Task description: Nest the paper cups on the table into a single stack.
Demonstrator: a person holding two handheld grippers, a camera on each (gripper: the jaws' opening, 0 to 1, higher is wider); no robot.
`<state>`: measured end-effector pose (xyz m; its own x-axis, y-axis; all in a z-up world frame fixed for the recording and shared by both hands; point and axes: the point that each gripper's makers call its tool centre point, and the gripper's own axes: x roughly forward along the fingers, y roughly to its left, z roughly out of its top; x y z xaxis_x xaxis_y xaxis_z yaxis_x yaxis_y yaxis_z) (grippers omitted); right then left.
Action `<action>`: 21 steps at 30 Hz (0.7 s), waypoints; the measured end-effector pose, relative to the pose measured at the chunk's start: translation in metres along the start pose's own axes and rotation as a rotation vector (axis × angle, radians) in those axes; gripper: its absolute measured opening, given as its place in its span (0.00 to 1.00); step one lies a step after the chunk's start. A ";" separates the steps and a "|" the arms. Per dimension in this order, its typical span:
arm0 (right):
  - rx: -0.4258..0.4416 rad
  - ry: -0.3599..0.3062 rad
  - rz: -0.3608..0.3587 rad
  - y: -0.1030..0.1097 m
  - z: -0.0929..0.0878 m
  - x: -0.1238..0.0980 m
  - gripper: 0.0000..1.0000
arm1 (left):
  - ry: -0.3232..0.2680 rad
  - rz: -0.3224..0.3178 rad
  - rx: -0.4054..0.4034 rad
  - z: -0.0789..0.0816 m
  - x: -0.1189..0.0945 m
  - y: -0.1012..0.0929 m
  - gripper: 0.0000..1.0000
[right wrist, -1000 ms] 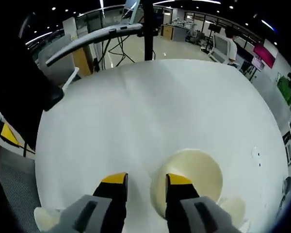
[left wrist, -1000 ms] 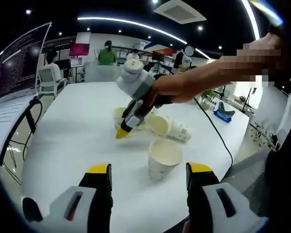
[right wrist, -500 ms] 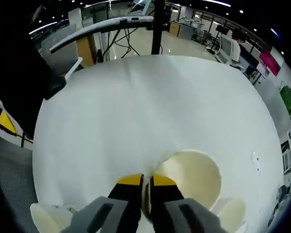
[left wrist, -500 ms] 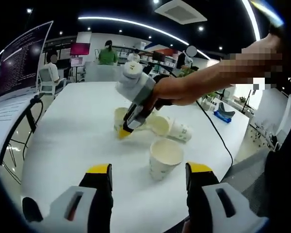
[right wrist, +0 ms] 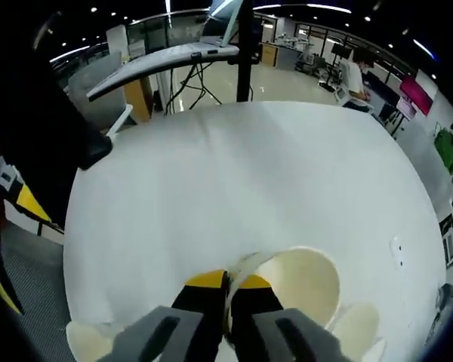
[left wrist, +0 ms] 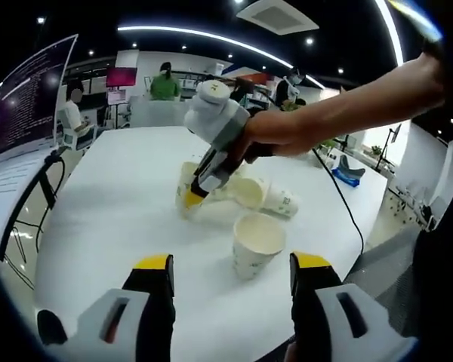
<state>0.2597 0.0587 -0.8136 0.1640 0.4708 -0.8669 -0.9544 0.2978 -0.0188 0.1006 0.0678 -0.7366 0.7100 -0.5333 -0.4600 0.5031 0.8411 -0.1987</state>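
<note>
Several white paper cups stand or lie on the round white table (left wrist: 106, 204). In the left gripper view an upright cup (left wrist: 255, 243) sits just ahead of my open left gripper (left wrist: 232, 264). Past it a cup with green print (left wrist: 270, 198) lies on its side. A hand brings my right gripper (left wrist: 190, 197) in from the right, pinching the rim of a far cup (left wrist: 186, 179). In the right gripper view, that gripper (right wrist: 226, 283) is shut on the near rim of this cup (right wrist: 298, 277). Further cups show at lower left (right wrist: 87, 341) and lower right (right wrist: 356, 323).
A black cable (left wrist: 341, 211) runs over the table's right side. A dark screen (left wrist: 30, 94) and a chair stand off the left edge, with people at desks far behind. A stand with a long arm (right wrist: 174, 54) rises beyond the table's far edge (right wrist: 234, 109).
My right gripper's jaws, open around the cup's rim a second ago, have shut on it. The right hand has since shifted slightly with the cup. The left gripper has stayed still.
</note>
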 end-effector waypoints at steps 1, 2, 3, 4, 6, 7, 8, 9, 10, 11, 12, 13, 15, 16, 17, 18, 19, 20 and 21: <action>-0.002 -0.004 0.000 0.001 0.001 -0.002 0.00 | 0.001 0.000 0.002 0.000 0.001 0.000 0.61; -0.007 -0.010 0.000 0.001 0.003 -0.002 0.00 | 0.000 -0.001 0.004 0.001 0.001 0.000 0.61; -0.010 -0.013 -0.001 0.001 0.003 -0.004 0.00 | 0.000 -0.002 0.005 0.001 0.002 0.000 0.61; -0.018 -0.016 -0.002 0.002 0.005 -0.008 0.00 | 0.001 -0.004 0.006 0.001 0.002 0.000 0.61; -0.023 -0.021 -0.002 0.001 0.006 -0.008 0.00 | 0.005 -0.007 0.012 0.000 0.003 -0.001 0.61; -0.025 -0.024 -0.003 0.001 0.006 -0.010 0.00 | 0.005 -0.009 0.014 0.000 0.003 -0.002 0.61; -0.030 -0.026 -0.005 0.002 0.007 -0.012 0.00 | 0.005 -0.011 0.015 0.000 0.003 -0.003 0.61; -0.037 -0.025 -0.009 0.002 0.006 -0.015 0.00 | 0.005 -0.013 0.015 0.001 0.003 -0.004 0.61; -0.040 -0.025 -0.010 0.002 0.006 -0.017 0.00 | 0.005 -0.014 0.016 0.001 0.004 -0.004 0.61; -0.048 -0.026 -0.009 0.003 0.007 -0.020 0.00 | 0.005 -0.016 0.017 0.001 0.004 -0.005 0.61; -0.050 -0.027 -0.011 0.003 0.008 -0.023 0.00 | 0.005 -0.017 0.018 0.001 0.004 -0.005 0.61; -0.054 -0.029 -0.013 0.003 0.009 -0.026 0.00 | 0.004 -0.019 0.019 0.001 0.004 -0.006 0.61; -0.065 -0.032 -0.014 0.003 0.007 -0.024 0.00 | 0.004 -0.022 0.022 0.002 0.004 -0.008 0.61; -0.067 -0.034 -0.015 0.004 0.007 -0.027 0.00 | 0.004 -0.023 0.024 0.002 0.004 -0.008 0.61; -0.070 -0.038 -0.015 0.006 0.007 -0.030 0.00 | 0.004 -0.024 0.026 0.003 0.004 -0.009 0.61; -0.073 -0.042 -0.014 0.007 0.007 -0.031 0.00 | 0.005 -0.026 0.028 0.003 0.004 -0.010 0.61; -0.075 -0.044 -0.013 0.008 0.007 -0.033 0.00 | 0.006 -0.027 0.029 0.003 0.004 -0.010 0.61; -0.082 -0.047 -0.013 0.009 0.010 -0.036 0.00 | 0.006 -0.029 0.030 0.003 0.004 -0.011 0.61; -0.087 -0.049 -0.012 0.010 0.010 -0.038 0.00 | 0.006 -0.030 0.031 0.003 0.004 -0.011 0.61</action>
<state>0.2461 0.0521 -0.7756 0.1859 0.5083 -0.8409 -0.9699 0.2320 -0.0742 0.0998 0.0564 -0.7340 0.6914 -0.5572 -0.4599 0.5391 0.8217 -0.1852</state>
